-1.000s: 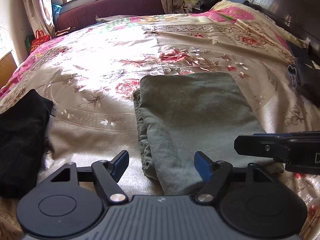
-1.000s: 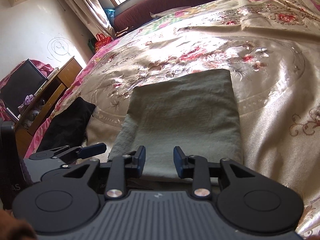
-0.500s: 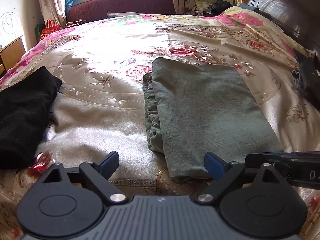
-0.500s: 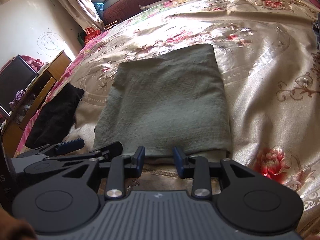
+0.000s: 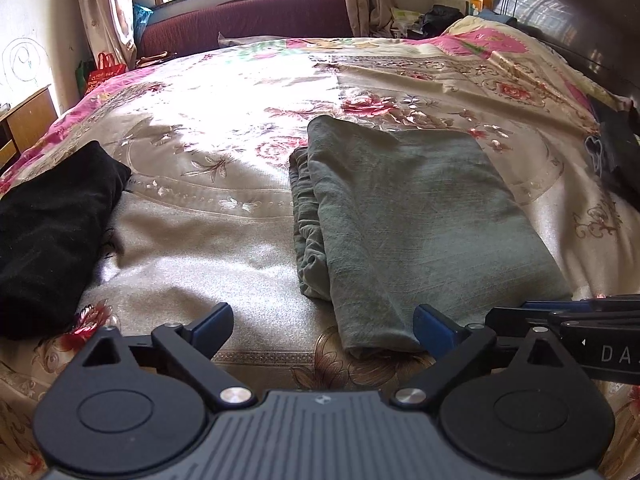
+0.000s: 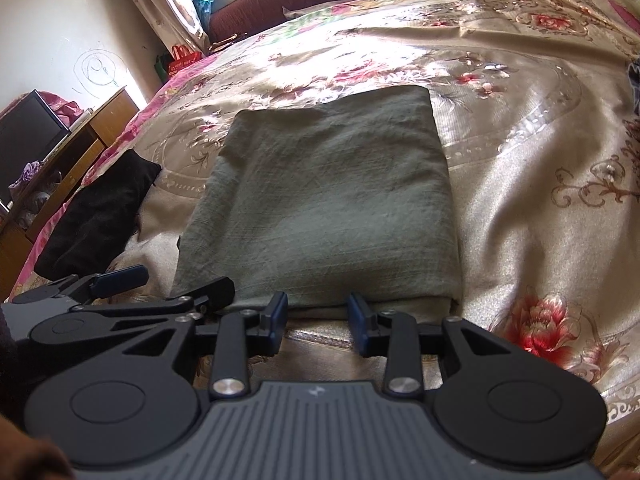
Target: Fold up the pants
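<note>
The grey-green, soft woven pants (image 6: 324,200) lie folded into a flat rectangle on the cream floral satin bedspread (image 5: 192,264), just ahead of both tools. They look light, limp and creasing easily, and the satin beneath is probably slippery, so any hold is best taken through all layers at the near folded edge or a corner. The left gripper (image 5: 322,330) stands wide apart and empty; the right gripper (image 6: 318,314) is narrowly apart, holding nothing. Count: one folded pair, one black cloth bundle (image 5: 52,232) to the left, two grippers.
</note>
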### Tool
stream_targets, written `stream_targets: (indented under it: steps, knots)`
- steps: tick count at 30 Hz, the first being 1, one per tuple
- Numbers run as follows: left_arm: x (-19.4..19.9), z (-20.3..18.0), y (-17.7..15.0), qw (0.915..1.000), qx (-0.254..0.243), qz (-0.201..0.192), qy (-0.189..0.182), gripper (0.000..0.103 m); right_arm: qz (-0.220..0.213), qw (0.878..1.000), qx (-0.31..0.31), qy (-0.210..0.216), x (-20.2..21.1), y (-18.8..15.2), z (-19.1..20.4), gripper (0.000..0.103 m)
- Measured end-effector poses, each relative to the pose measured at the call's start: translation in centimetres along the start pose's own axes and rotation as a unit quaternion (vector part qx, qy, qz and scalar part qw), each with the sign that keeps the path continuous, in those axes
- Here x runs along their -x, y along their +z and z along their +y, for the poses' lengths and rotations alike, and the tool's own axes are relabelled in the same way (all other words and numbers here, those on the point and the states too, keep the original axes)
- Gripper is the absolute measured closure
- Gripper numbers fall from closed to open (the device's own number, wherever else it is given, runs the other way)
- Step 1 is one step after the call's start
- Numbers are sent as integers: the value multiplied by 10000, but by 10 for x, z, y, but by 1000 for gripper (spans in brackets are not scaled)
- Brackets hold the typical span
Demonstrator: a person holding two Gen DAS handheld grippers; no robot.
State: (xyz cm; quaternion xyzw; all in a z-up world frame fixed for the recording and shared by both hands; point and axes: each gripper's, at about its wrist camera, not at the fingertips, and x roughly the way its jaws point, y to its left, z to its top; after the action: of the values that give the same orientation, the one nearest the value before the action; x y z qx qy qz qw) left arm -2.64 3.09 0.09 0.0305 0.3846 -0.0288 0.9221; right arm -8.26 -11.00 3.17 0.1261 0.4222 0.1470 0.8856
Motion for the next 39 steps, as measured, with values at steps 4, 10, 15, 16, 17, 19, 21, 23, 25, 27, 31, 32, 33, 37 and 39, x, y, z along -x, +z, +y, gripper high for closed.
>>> stream_targets:
  steps: [4,10,15,16,17,19,21,23,25,27,31,32,33,37,39]
  knots:
    - [1,1,-1,10000,17,-8,-7,0,-23,10000,-23,-3,0,0,0,68]
    - [3,0,-3,10000,-31,-45,13,0,-22,10000,-35,-1,0,-1,0,68]
    - [3,0,-3,10000,-34,-48,11,0,-8,10000,-66,7,0,-1,-2,68]
    - [4,0,-4,10000,-43,-53,12,0,-8,10000,-66,2,0,-1,-2,68]
    - [4,-1,-4,10000,-52,-61,18,0,-12,10000,-66,3,0,-1,-2,68]
    - [5,-1,-5,10000,-50,-68,23,0,-11,10000,-59,-1,0,-1,-2,68]
    - [5,0,-5,10000,-52,-70,27,0,0,10000,-48,-10,-1,-1,-3,68]
    - [5,-1,-5,9999,-59,-77,33,0,6,10000,-35,-15,-1,-1,-3,67]
    - [6,-1,-5,9999,-65,-84,38,0,13,10000,-25,-17,-1,-1,-3,66]
    - [6,-1,-4,9999,-71,-91,48,0,11,10000,-9,-22,-1,-1,-2,66]
    - [6,-1,-4,9999,-68,-92,49,0,10,10000,-5,-24,-2,-1,-2,65]
    - [6,-1,-4,9999,-69,-93,51,0,9,10000,-2,-26,-2,-1,-2,65]
    - [6,-1,-4,9999,-70,-94,52,0,10,10000,-3,-26,-2,-1,-2,65]
    - [5,-1,-5,9999,-72,-94,50,0,11,10000,-7,-24,-2,-1,-2,65]
    - [5,-1,-4,9999,-75,-99,52,0,11,10000,-6,-25,-2,-1,-2,65]
